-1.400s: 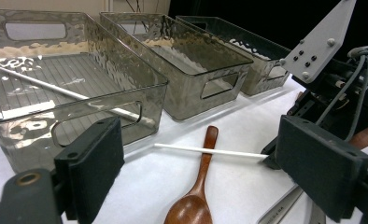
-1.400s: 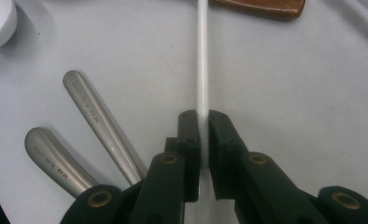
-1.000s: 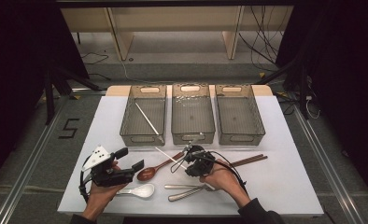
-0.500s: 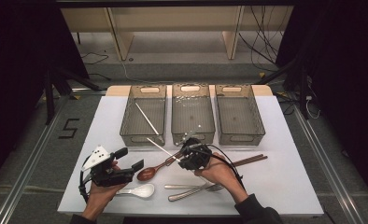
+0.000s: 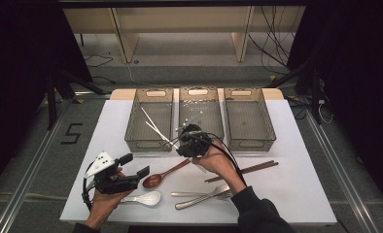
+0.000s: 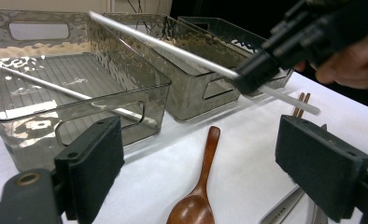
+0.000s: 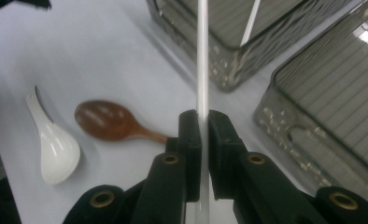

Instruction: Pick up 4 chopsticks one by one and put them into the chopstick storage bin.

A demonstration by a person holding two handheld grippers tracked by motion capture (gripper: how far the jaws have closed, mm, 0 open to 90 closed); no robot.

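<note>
My right gripper (image 5: 183,141) (image 7: 201,130) is shut on a white chopstick (image 5: 156,130) (image 7: 202,56), holding it above the table at the near right corner of the left clear bin (image 5: 136,141). The stick's far end points up and left over that bin's rim. In the left gripper view the same held chopstick (image 6: 173,49) slants across the bins. A second white chopstick (image 6: 46,84) (image 7: 252,16) lies inside the left bin. My left gripper (image 5: 135,165) (image 6: 205,158) stands open at the front left, nothing between its pads, aimed toward the wooden spoon (image 6: 201,191).
Three clear bins sit in a row: left, middle (image 5: 201,114) and right (image 5: 248,116). On the white table lie a wooden spoon (image 5: 163,175), a white soup spoon (image 5: 143,198), metal cutlery (image 5: 199,196) and brown chopsticks (image 5: 243,171).
My right gripper has risen from the table and moved away toward the left bin, carrying the white chopstick. The left gripper has stayed put.
</note>
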